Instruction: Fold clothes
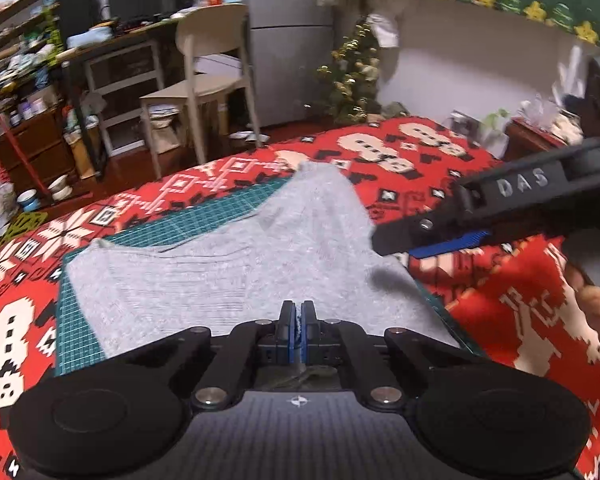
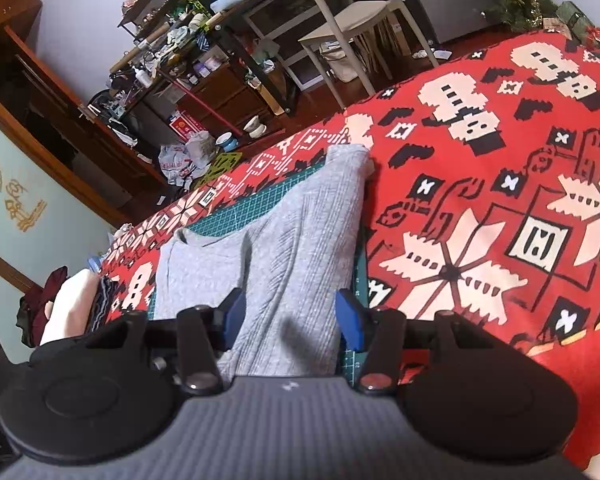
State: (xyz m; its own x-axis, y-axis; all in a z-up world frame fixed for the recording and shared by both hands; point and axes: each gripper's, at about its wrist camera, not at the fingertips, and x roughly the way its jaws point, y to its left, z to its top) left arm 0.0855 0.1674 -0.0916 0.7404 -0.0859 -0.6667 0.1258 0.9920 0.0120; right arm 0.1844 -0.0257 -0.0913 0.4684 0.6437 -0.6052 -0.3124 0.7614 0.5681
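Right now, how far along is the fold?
Partly done: one side of the grey top is already folded in on the green mat. In hand: the left gripper is shut on its near edge; the right gripper hangs open over it. More folding remains.

Ahead of you a pale chair (image 1: 212,76) stands by a cluttered desk (image 1: 112,40) on a dark wood floor (image 1: 132,168). A grey fridge (image 1: 288,40) and small Christmas tree (image 1: 352,76) back onto the white wall (image 1: 460,64).

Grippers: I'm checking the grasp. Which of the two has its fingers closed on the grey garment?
The left gripper: its fingers pinch the grey garment's near edge. The right gripper is open, fingers spread above the cloth.
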